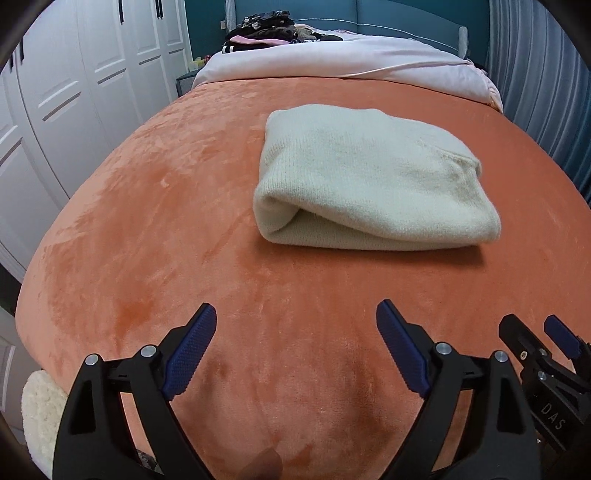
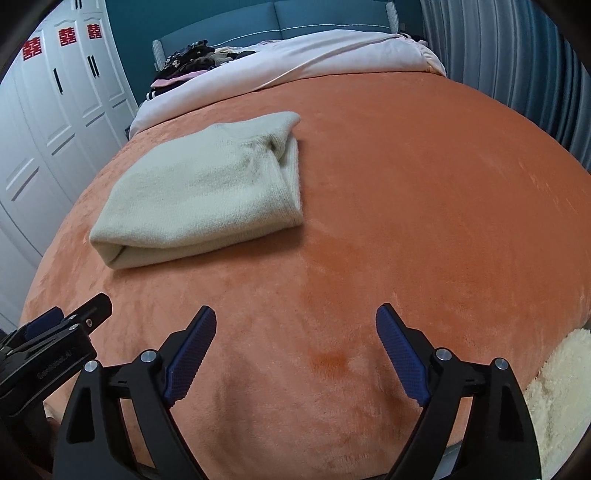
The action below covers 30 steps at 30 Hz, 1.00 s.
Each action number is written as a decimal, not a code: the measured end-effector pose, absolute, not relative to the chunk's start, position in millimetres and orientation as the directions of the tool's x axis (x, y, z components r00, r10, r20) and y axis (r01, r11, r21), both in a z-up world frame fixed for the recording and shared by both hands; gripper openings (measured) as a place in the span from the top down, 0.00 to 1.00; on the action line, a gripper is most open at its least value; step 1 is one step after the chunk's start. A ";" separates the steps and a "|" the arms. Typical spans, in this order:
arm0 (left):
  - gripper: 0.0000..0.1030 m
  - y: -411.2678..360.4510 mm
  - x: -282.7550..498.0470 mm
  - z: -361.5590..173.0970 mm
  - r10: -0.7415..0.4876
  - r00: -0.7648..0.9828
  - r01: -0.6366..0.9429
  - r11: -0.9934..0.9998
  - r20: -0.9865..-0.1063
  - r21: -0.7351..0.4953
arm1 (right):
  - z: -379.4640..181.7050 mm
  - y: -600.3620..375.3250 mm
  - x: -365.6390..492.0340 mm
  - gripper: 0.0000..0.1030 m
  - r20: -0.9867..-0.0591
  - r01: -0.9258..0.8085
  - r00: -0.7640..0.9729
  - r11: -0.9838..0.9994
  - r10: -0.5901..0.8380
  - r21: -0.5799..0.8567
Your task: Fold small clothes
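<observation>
A cream knitted garment point(image 1: 369, 181) lies folded into a thick rectangle on the orange blanket point(image 1: 166, 221); in the right wrist view the same garment point(image 2: 207, 192) sits to the upper left. My left gripper point(image 1: 295, 321) hangs open over bare blanket, well short of the garment, nothing between its blue pads point(image 1: 192, 350). My right gripper point(image 2: 295, 321) is also open and empty, on the near side of the garment. Each gripper shows at the edge of the other's view: the right gripper point(image 1: 535, 332) at lower right, the left gripper point(image 2: 74, 317) at lower left.
A pale pink duvet point(image 1: 351, 55) covers the head of the bed, with a heap of dark clothes point(image 1: 266, 29) on it. White wardrobe doors point(image 1: 74, 92) stand along the left, a grey curtain point(image 1: 535, 74) on the right. A fluffy cream fabric point(image 2: 554, 387) lies at the near edge.
</observation>
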<state>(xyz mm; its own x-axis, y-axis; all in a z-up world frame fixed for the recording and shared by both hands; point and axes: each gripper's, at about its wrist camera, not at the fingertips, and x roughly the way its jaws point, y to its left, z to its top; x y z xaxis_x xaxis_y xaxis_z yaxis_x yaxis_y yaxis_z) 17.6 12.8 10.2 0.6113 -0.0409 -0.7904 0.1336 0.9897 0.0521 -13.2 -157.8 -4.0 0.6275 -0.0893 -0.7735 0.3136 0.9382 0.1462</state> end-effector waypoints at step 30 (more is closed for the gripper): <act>0.04 6.1 17.3 -39.7 -0.012 0.607 0.117 0.990 -0.795 0.074 | -52.4 -132.0 -21.4 0.05 -0.755 0.276 0.637 0.961 -0.154 0.036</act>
<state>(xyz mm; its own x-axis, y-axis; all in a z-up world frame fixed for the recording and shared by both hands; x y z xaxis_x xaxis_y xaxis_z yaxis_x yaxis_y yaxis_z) 17.3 6.1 -39.7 0.6068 -0.0122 -0.7948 0.1170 0.9904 0.0742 -21.4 -132.0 -52.4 0.6370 -0.1543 -0.7553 0.2759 0.9605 0.0364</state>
